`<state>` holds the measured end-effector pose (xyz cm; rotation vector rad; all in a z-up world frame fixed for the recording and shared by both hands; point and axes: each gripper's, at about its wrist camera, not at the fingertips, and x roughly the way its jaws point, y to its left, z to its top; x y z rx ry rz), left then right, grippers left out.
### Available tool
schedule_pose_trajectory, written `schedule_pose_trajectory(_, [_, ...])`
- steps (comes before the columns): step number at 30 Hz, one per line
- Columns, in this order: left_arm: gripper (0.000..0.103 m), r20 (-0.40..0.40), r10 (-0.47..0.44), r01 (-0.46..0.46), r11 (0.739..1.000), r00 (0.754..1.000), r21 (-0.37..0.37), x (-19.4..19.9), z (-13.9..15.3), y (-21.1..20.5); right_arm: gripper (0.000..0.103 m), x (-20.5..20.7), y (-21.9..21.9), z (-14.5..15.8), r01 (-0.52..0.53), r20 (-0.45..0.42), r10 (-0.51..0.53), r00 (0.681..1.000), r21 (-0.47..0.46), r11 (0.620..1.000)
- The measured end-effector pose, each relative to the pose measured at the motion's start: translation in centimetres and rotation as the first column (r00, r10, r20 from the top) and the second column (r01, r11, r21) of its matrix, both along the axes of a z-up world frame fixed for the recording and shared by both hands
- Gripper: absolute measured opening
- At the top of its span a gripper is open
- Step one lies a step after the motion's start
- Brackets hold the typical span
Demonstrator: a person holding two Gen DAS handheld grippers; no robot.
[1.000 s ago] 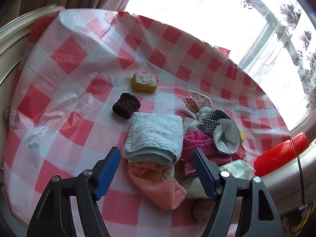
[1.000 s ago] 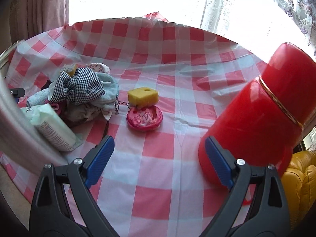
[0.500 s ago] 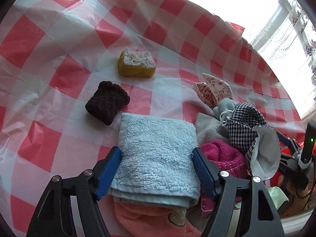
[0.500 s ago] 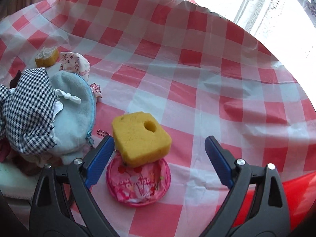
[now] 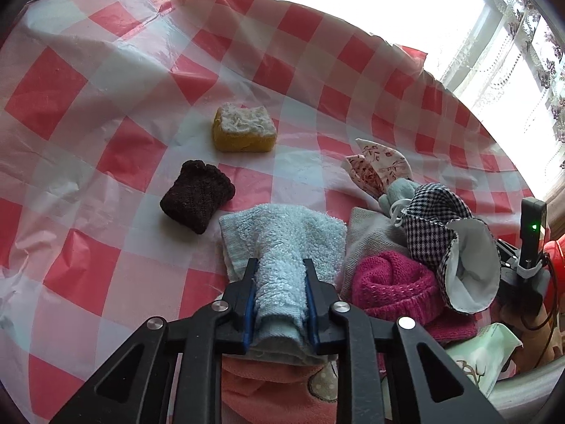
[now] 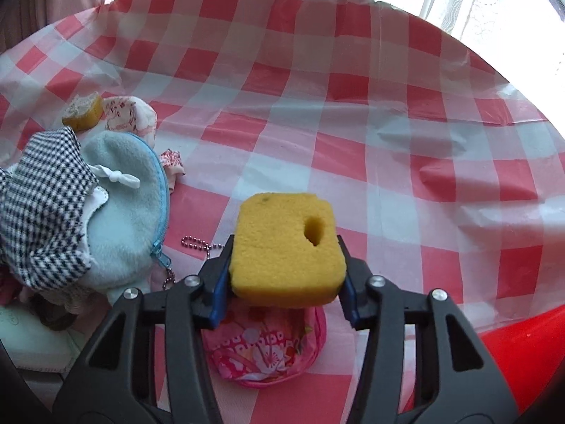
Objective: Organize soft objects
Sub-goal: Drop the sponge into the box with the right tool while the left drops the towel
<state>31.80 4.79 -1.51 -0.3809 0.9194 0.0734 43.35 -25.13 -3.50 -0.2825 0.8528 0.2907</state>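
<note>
- the left gripper (image 5: 279,293) is closing, its blue pads pinching the folded light blue towel (image 5: 282,247) into a narrow ridge between them.
- the towel is fluffy terry, bunched where it is squeezed; it lies on top of a peach-pink cloth (image 5: 275,388) at the near edge of the desk (image 5: 106,106).
- just right of the towel sits a heap: a magenta knit hat (image 5: 392,286), a grey herringbone cloth (image 5: 370,236), a black-and-white check cloth (image 5: 434,212) with a white lining, and a floral fabric piece (image 5: 378,166).
- left of the towel, apart from it, lie a dark brown knit piece (image 5: 197,201) and, farther off, a yellow sponge with a white top (image 5: 243,130).
- the right gripper (image 6: 286,272) is closing on a yellow sponge (image 6: 286,247), its pads pressing both sides; the sponge is a rounded block with a hole near one corner.
- under it lies a round pink floral pouch (image 6: 268,349); whether sponge and pouch touch cannot be told.
- to the left is a light blue zip pouch (image 6: 130,194) with a ball chain (image 6: 197,242); its contents are not visible.
- a red-and-white check cover lies over the desk.
</note>
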Motion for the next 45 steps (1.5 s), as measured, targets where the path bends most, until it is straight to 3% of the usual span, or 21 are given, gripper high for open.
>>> schedule_pose_trajectory(10, [0.021,0.107,0.115,-0.114,0.993,0.988,-0.014,-3.6,2.6,1.7,0.053,-6.3,-1.2,5.7,0.03,0.155,-0.048,0.987,0.116,0.993])
schedule_pose_trajectory(16, [0.021,0.176,0.177,-0.175,0.984,0.968,-0.028,-6.8,4.7,2.5,0.053,-10.9,-2.0,7.4,0.015,0.187,-0.045,0.981,0.16,0.987])
schedule_pose_trajectory(21, [0.021,0.177,0.205,-0.198,0.978,0.962,-0.06,-9.6,4.9,2.2,0.053,-14.3,-3.4,7.7,0.02,0.177,-0.054,0.983,0.188,0.982])
schedule_pose_trajectory(32, [0.021,0.171,0.194,-0.18,0.979,0.966,-0.095,-16.4,5.1,-0.9,0.053,-23.0,-6.2,6.4,0.056,0.138,-0.081,0.987,0.172,0.983])
schedule_pose_trajectory(45, [0.021,0.204,0.033,-0.017,0.996,0.978,-0.084,-22.7,7.1,-8.2,0.053,-30.7,-12.9,5.6,0.142,0.1,-0.159,0.982,0.158,0.977])
